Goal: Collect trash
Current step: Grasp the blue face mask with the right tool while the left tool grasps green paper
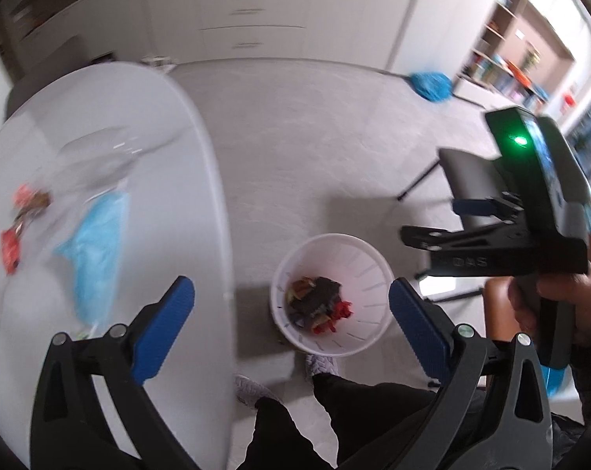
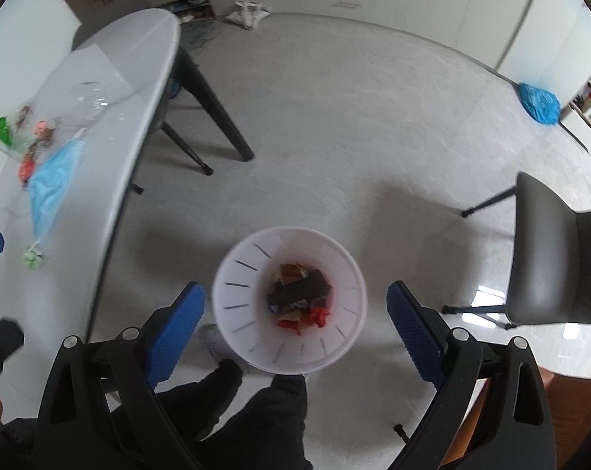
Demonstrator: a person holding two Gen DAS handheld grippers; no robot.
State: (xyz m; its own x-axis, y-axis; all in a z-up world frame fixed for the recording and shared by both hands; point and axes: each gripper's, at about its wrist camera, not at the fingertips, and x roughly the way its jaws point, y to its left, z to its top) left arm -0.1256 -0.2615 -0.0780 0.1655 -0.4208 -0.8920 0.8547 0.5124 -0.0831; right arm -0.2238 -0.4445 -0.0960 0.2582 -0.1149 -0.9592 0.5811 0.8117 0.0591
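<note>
Bin [image 2: 252,274] sits on the floor right under both tools, already holding a dark wad and red and yellow wrappers. The left tool [image 1: 291,313] is spread wide with nothing between its pads, and the right tool [image 2: 295,313] is spread just as wide and empty too.

What is left to collect lies on the worktop [image 1: 178,156], off to the left of both tools: a blue face mask [image 1: 95,246], red wrappers [image 1: 11,250] beyond it, a clear crumpled plastic piece [image 1: 95,160] farther along, and, in the right view, a green scrap [image 2: 1,129] at the far end. The mask's long axis runs roughly along the worktop's curved edge, one end pointing back toward the person. By this reading the left tool is the nearer one, so the next reach looks like its job, a swing left and away from the bin.

Worktop is white and glossy with dark legs. Pale grey floor, a grey chair [image 2: 550,258] to the right, white cupboards behind, a blue bag [image 2: 538,102] by the far wall.
</note>
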